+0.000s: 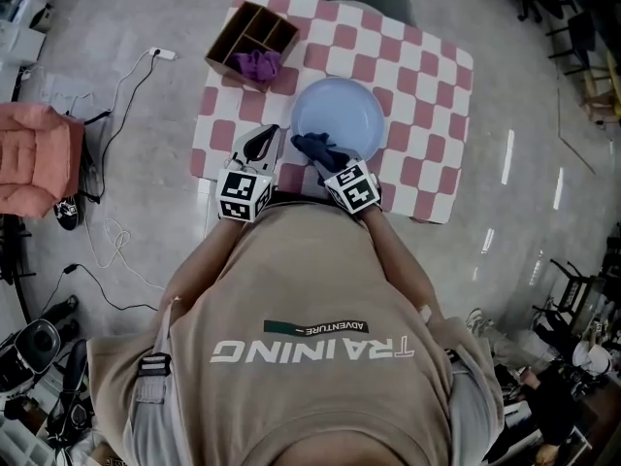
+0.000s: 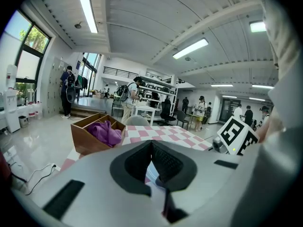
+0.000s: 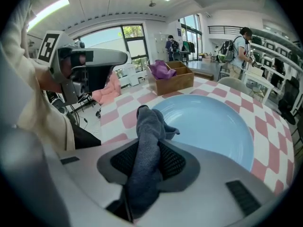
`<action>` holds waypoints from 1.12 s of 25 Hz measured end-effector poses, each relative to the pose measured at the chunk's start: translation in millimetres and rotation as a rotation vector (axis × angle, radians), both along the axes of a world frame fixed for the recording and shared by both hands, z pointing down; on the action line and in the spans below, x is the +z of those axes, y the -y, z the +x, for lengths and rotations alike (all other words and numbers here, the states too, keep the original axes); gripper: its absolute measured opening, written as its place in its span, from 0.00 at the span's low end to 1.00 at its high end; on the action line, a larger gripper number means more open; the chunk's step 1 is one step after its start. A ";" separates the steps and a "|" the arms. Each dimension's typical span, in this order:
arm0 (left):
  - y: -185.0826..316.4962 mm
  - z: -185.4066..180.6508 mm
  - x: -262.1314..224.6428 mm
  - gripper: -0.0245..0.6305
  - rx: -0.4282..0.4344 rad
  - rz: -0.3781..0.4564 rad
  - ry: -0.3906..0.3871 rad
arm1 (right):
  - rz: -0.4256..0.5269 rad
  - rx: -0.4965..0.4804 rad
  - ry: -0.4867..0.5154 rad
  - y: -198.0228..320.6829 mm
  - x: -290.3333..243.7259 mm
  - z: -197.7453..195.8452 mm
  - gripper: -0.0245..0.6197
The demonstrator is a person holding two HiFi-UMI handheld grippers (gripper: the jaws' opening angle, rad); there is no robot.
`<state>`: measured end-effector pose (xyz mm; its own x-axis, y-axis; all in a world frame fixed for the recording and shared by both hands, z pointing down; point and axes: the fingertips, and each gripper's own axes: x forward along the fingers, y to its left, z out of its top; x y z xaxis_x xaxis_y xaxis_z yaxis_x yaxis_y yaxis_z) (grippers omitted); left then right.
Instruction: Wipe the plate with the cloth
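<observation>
Table (image 1: 432, 85) under pink-and-white checks. Directly on it: pale blue plate (image 1: 349, 105), just beyond fingers (image 3: 176, 161) of right gripper (image 1: 318, 158); wooden divided box (image 1: 254, 35), farther out, ahead-left of fingers (image 2: 166, 162) of left gripper (image 1: 264, 142); box and plate near each other

The plate (image 1: 347, 113) is a round, shallow, pale blue dish, sitting flat and right way up near the middle of the pink-and-white checked tablecloth (image 1: 427, 85), its inside bare and clean-looking. The cloth (image 1: 315, 148) is a dark blue-grey towelling rag, bunched into a thick roll and pinched between the jaws of the right gripper (image 3: 149, 161), its free end drooping over the plate's near rim
</observation>
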<state>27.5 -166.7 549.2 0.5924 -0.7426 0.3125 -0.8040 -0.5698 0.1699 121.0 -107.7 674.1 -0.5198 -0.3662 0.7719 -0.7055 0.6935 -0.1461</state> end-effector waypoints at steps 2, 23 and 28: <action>0.3 -9.0 -2.2 0.06 -0.007 0.006 0.010 | 0.013 -0.022 0.010 9.5 -0.5 -14.3 0.25; 22.8 -32.5 -9.1 0.06 -0.012 0.014 0.000 | 0.118 0.084 0.038 74.9 -32.7 -7.9 0.25; 24.6 9.0 -7.2 0.06 0.088 0.004 -0.007 | 0.159 0.198 0.044 59.3 -49.7 44.1 0.25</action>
<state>36.4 -191.3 542.0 0.6573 -0.6892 0.3049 -0.7498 -0.6387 0.1728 165.1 -167.0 624.3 -0.4577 -0.5787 0.6750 -0.8250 0.5594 -0.0799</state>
